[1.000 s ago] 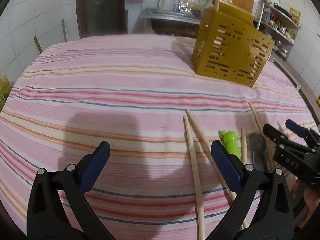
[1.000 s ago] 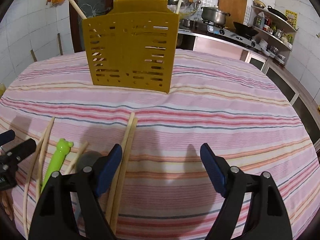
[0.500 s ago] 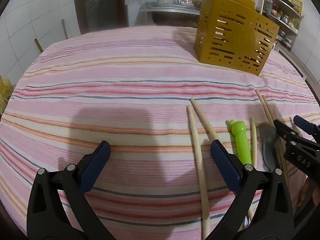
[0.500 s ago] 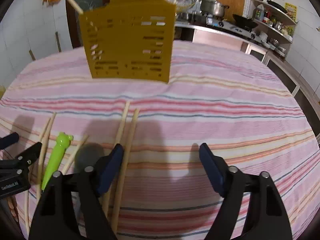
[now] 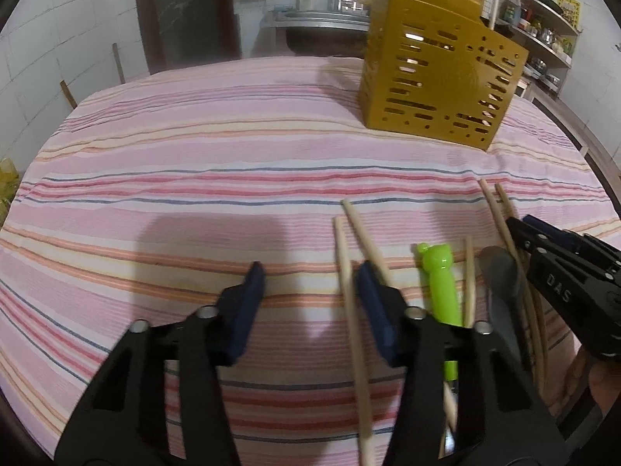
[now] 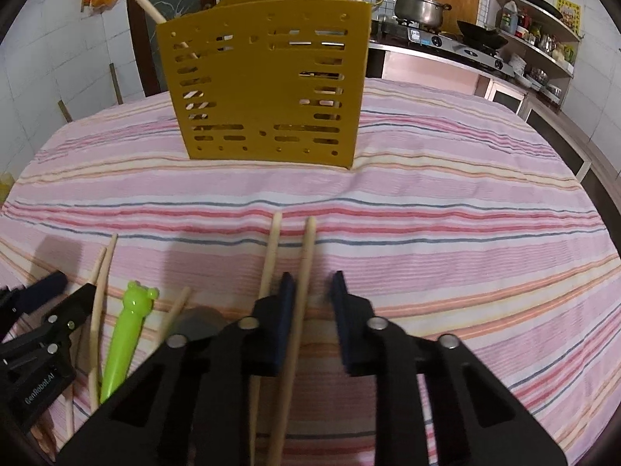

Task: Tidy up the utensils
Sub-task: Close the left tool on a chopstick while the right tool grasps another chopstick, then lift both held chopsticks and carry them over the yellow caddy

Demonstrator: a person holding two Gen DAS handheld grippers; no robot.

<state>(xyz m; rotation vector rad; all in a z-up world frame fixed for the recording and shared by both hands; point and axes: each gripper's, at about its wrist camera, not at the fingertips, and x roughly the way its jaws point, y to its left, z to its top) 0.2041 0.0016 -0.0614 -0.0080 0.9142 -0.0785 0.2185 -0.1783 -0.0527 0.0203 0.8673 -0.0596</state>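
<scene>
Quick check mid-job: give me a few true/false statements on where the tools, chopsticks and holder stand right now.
1. The yellow holder stands upright on the striped cloth. True.
2. The right tool is clamped on the green utensil. False: one chopstick lies between its open fingers.
3. The holder is empty. False: chopsticks stick out of it.
4. The left tool is open, holding nothing. True.
</scene>
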